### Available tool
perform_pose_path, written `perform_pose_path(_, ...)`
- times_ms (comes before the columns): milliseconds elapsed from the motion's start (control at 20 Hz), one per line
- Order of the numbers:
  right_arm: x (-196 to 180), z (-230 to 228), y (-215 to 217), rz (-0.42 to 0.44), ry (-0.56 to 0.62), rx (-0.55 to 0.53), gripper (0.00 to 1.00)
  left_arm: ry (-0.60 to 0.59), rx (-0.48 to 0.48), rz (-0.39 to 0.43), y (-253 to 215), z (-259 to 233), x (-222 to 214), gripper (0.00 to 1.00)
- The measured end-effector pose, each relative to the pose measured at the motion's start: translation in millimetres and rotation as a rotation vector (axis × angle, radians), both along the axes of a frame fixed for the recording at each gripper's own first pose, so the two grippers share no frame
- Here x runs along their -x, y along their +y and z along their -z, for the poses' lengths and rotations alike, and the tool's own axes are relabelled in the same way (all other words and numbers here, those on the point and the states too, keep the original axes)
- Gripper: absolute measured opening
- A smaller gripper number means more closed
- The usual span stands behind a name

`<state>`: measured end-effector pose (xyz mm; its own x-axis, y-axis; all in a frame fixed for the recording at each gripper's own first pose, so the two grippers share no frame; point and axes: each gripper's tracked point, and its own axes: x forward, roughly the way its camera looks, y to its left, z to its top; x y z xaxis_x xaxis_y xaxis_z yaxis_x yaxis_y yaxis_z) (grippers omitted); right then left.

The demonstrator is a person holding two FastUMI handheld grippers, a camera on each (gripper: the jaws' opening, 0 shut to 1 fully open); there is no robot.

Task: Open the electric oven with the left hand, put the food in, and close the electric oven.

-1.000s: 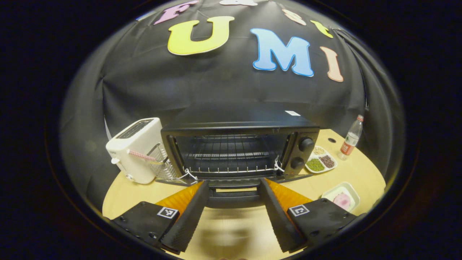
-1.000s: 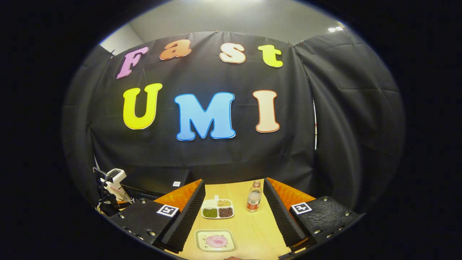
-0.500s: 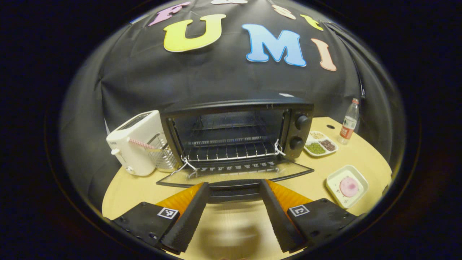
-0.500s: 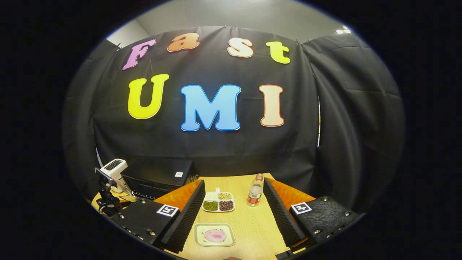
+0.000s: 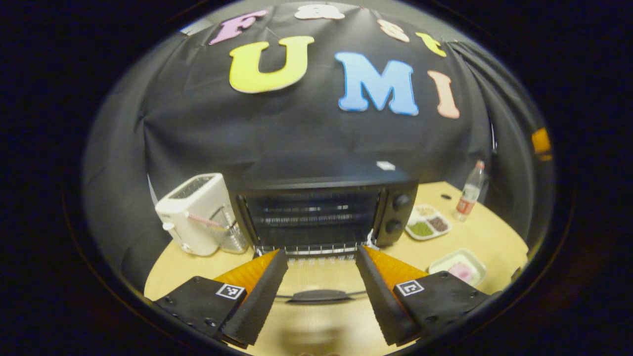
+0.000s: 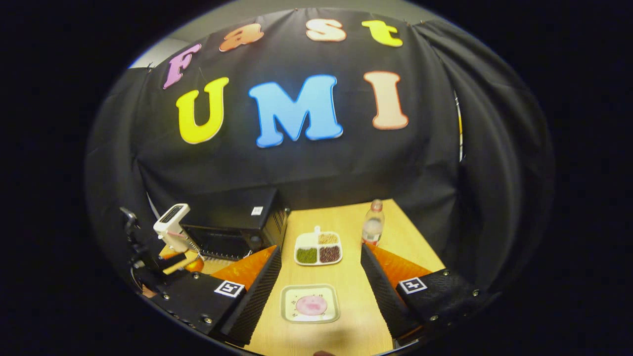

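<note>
The black electric oven (image 5: 321, 217) stands open, its wire rack showing. Its glass door (image 5: 321, 277) lies flat toward me, and the door handle (image 5: 319, 295) sits low in the gap between my left gripper's fingers without touching either one. The left gripper (image 5: 321, 253) is open. The food, a pink round piece (image 6: 310, 305) on a small square plate (image 6: 292, 296), lies on the table to the right of the oven. My right gripper (image 6: 320, 249) hovers open above and just behind that plate, with nothing between its fingers. The plate (image 5: 447, 264) also appears at the right in the left gripper view.
A white toaster (image 5: 198, 212) with a wire basket beside it stands left of the oven. A divided dish of beans (image 6: 318, 248) and a water bottle (image 6: 373, 230) sit beyond the plate. The wooden table (image 6: 346, 316) ends near the black cloth wall.
The oven door has dropped from partly open to flat. My left gripper has risen and drawn back, so the handle sits lower between its fingers. The right gripper has tilted down toward the plate.
</note>
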<state>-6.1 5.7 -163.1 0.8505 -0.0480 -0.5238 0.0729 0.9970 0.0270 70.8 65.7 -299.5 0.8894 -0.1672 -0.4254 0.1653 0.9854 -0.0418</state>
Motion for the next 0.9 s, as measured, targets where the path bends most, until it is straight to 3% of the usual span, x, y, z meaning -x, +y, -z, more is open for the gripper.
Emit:
perform_pose_path(100,-5,45,-11,-0.014,0.149,-0.079,0.98,-0.089,0.044,-0.018,5,-53,-2,0.95)
perform_pose_path(250,-16,105,-24,-0.009,0.342,-0.139,0.98,-0.19,0.094,-0.042,16,-113,11,1.0)
perform_pose_path(300,-14,123,-31,0.007,0.4,-0.144,0.98,-0.215,0.101,-0.052,21,-129,16,0.95)
perform_pose_path(350,-15,138,-34,0.019,0.453,-0.161,0.98,-0.235,0.109,-0.063,26,-141,20,1.0)
perform_pose_path(500,-13,177,-43,0.044,0.603,-0.205,0.98,-0.279,0.133,-0.088,43,-172,38,0.99)
perform_pose_path(550,-13,188,-48,0.053,0.646,-0.184,0.99,-0.29,0.131,-0.099,50,-178,42,0.95)
perform_pose_path(600,-12,202,-55,0.057,0.679,-0.146,0.98,-0.298,0.125,-0.11,57,-181,47,1.0)
perform_pose_path(650,-13,212,-60,0.056,0.705,-0.105,0.98,-0.298,0.118,-0.124,63,-181,51,0.9)
perform_pose_path(750,-13,230,-71,0.064,0.756,-0.022,0.98,-0.284,0.114,-0.152,76,-174,57,0.9)
perform_pose_path(900,-9,247,-76,0.072,0.804,0.046,0.98,-0.248,0.104,-0.192,95,-160,70,0.99)
